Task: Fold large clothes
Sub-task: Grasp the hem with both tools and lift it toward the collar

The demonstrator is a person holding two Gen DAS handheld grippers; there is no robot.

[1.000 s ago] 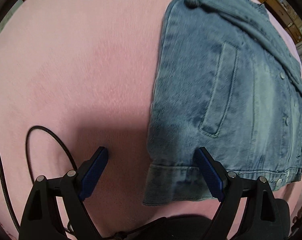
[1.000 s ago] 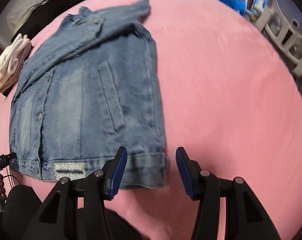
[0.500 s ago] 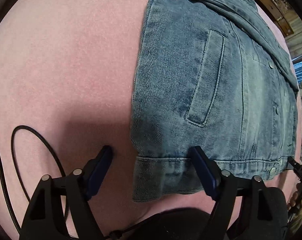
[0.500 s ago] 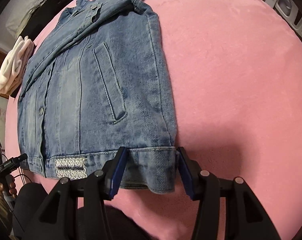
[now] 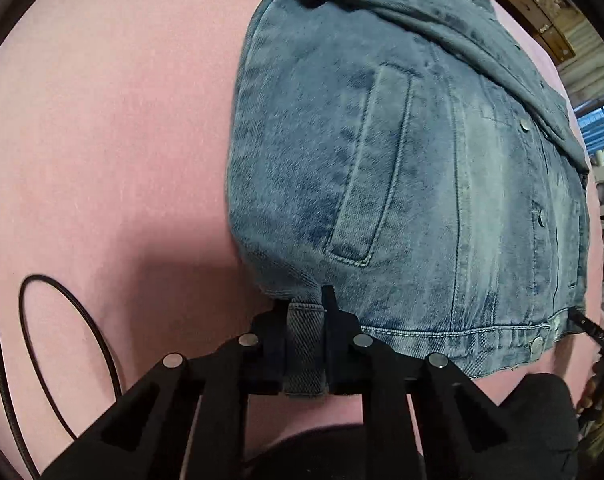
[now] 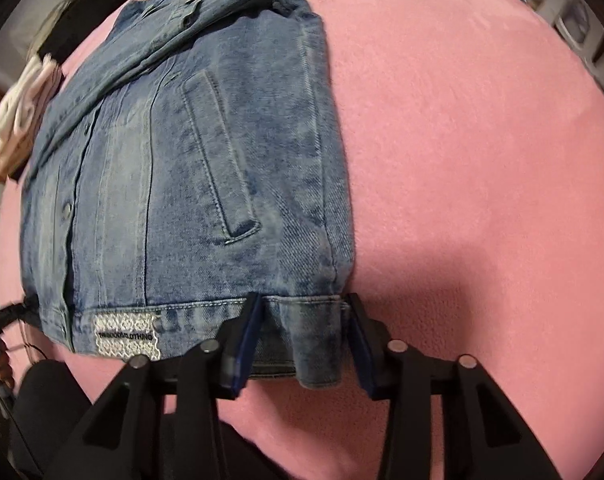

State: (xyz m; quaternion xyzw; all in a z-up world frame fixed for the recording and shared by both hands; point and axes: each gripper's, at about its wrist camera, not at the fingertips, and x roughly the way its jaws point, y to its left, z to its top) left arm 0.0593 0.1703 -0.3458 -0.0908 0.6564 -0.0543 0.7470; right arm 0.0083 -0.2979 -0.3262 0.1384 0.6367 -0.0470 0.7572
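Observation:
A blue denim jacket (image 5: 382,160) lies buttoned side up on a pink cover (image 5: 101,120), hem toward me. My left gripper (image 5: 304,304) points down at the hem's left corner. Its jaws are closing, and the pads pinch a bunched strip of hem between them. In the right wrist view the jacket (image 6: 221,160) shows a white label on its hem. My right gripper (image 6: 302,308) straddles the hem's right corner. Its jaws are closing too, with the hem buckling in the wide gap between the blue pads.
A black cable (image 5: 61,320) loops on the pink cover left of my left gripper. Folded white cloth (image 6: 13,132) lies past the jacket's far left side. Bare pink cover (image 6: 482,160) stretches to the right. Dark-clothed legs (image 5: 542,420) fill the near edge.
Both grippers came down onto the hem. The left jaws went from wide apart to pinching the hem corner. The right jaws narrowed around the other corner, and the fabric there bunched up.

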